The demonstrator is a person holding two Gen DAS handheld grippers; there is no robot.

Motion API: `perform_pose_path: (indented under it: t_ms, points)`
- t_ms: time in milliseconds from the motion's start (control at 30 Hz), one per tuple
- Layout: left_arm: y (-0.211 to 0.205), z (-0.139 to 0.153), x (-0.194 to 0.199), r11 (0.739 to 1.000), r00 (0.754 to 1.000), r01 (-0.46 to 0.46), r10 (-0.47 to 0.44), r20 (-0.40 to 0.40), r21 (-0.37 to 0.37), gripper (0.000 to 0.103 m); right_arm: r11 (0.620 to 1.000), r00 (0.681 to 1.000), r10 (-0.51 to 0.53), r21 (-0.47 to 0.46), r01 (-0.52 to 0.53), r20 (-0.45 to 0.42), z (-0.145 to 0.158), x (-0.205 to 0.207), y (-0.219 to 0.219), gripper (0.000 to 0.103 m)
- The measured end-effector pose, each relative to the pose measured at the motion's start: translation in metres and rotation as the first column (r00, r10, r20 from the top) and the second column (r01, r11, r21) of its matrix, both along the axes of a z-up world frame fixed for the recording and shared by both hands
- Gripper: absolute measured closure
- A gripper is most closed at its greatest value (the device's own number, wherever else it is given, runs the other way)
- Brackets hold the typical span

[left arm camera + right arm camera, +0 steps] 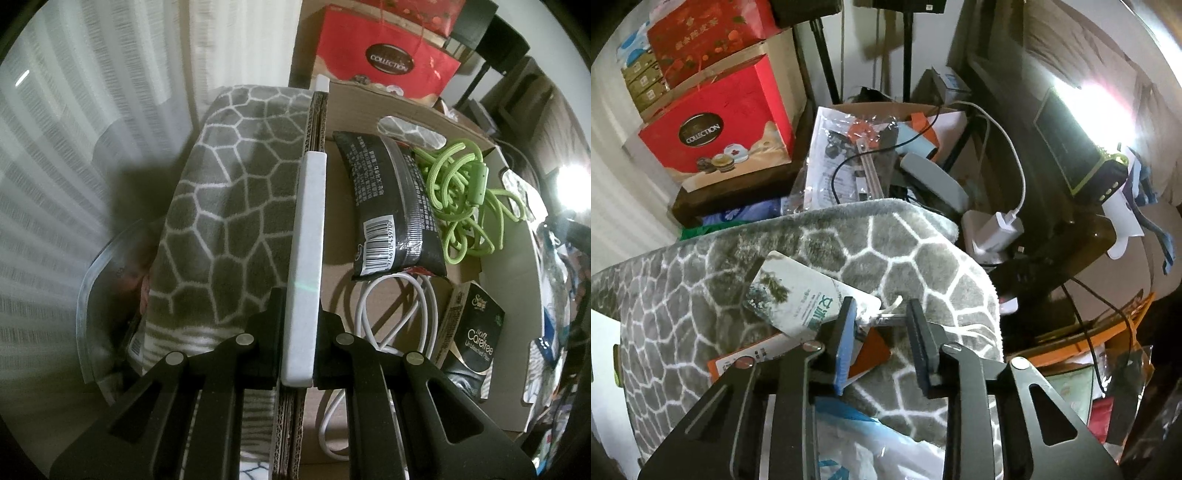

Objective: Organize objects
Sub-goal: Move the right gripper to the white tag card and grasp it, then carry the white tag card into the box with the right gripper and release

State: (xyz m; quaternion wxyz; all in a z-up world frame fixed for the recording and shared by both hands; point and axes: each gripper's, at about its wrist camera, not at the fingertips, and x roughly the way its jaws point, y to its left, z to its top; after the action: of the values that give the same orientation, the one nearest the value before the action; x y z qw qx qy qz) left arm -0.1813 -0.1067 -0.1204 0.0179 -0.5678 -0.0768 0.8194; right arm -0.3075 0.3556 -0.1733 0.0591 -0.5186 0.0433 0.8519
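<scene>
While the left tongs [297,354] stay out of the sorting, pressed together on the white strip [308,236] capping the cardboard box [509,369] wall at the middle of the left wrist view, the step in hand looks like a pickup by the right tongs [882,339]. They are partly spread at the lower middle of the right wrist view, straddling the string and corner of the tags [809,295] lying on the blanket [916,266]; whether the pads already press, I cannot tell. Next, I judge, they must close on the tag cord or card edge without catching the pile, then lift. The tags are flat cards, one pale with green print, one orange and white, tied by a short white string. The blanket is grey plush with white honeycomb lines, draped beside the box.
</scene>
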Motion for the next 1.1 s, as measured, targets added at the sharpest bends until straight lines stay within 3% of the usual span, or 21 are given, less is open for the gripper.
perform_pose_path:
  t_ms: [100,167,667,1100]
  points:
    - [0.0,0.0,0.0,1.0,1.0,0.0,0.0,0.0,0.002,0.092,1.0,1.0,-0.008,-0.009,0.008,-0.009,0.001,0.002,0.002,0.087]
    - [0.0,0.0,0.0,1.0,1.0,0.001,-0.001,0.001,0.001,0.092,1.0,1.0,-0.01,-0.019,0.009,-0.015,0.004,0.004,0.002,0.098]
    - [-0.001,-0.002,0.001,1.0,1.0,-0.003,0.003,0.005,0.0,0.092,0.999,0.988,0.033,-0.028,-0.038,-0.154,0.073,0.019,-0.01,0.098]
    - [-0.001,-0.001,-0.001,1.0,1.0,-0.008,0.008,0.013,0.004,0.092,0.99,0.962,0.142,0.022,-0.141,-0.235,0.137,0.032,-0.046,0.098]
